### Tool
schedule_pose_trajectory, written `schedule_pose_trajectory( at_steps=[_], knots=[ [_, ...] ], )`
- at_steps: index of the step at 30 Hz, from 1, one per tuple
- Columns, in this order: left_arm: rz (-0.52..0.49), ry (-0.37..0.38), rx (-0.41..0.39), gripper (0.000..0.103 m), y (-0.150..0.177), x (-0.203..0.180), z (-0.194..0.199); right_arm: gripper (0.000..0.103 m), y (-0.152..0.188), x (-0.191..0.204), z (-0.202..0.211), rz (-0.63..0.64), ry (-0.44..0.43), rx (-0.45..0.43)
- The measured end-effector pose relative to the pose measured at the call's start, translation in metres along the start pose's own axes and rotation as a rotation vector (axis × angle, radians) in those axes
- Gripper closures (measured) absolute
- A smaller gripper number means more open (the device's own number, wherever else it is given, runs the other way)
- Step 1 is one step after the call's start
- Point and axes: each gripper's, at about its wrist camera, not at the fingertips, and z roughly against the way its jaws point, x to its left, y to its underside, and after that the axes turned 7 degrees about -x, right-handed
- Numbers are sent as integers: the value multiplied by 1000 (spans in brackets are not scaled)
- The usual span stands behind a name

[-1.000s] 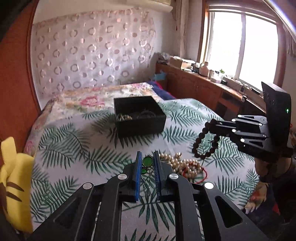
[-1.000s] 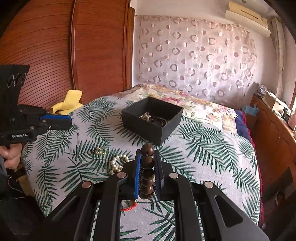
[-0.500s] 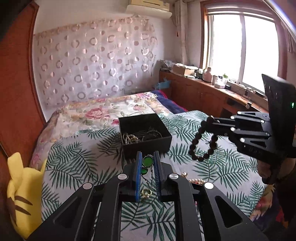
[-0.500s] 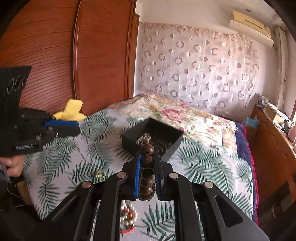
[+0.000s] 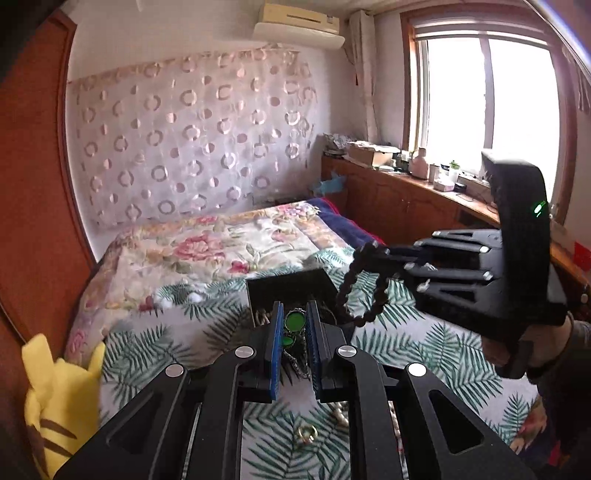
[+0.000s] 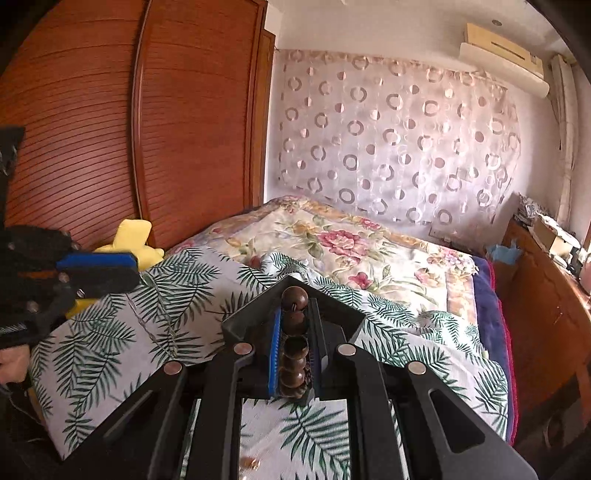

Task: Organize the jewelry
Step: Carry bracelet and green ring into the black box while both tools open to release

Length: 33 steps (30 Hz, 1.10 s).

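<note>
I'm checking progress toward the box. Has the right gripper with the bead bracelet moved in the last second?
Yes. In the left wrist view the right gripper has carried the bead bracelet up and closer to the black box, which it now hangs beside.

You are in a home bedroom. A bed [image 5: 207, 254] fills the middle, spread with a floral quilt [image 6: 343, 240] and a palm-leaf sheet [image 6: 110, 332]. To your left stands a wooden wardrobe [image 6: 147, 129] with ribbed doors, a yellow plush toy [image 5: 55, 398] leaning at its foot. A sheer curtain [image 6: 388, 147] with ring patterns hangs on the far wall, with an air conditioner [image 5: 299, 24] mounted above it. To your right, a window [image 5: 487, 110] sits over low wooden cabinets [image 5: 399, 206] whose top is cluttered with boxes and bottles.
</note>
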Motion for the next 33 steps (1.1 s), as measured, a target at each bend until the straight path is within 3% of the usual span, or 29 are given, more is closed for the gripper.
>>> schedule_pose_trajectory(
  at_steps=[11, 13, 15, 29, 30, 33],
  knots=[
    [-34, -30, 50, 92, -22, 10, -49, 88, 18, -15, -57, -63, -38, 144],
    [-35, -34, 62, 92, -20, 10, -56, 69, 22, -17, -56, -76, -42, 149],
    [-33, -38, 77, 92, -20, 10, -65, 60, 23, -20, -54, -82, -40, 144],
    [-9, -47, 141, 91, -23, 13, -117, 60, 38, -29, -26, -67, 1, 141],
    [-2, -47, 146, 90, -23, 14, -119, 60, 38, -28, -24, -67, 1, 139],
    [18, -47, 146, 70, -20, 17, -121, 60, 40, -29, -18, -74, -4, 129]
  ],
)
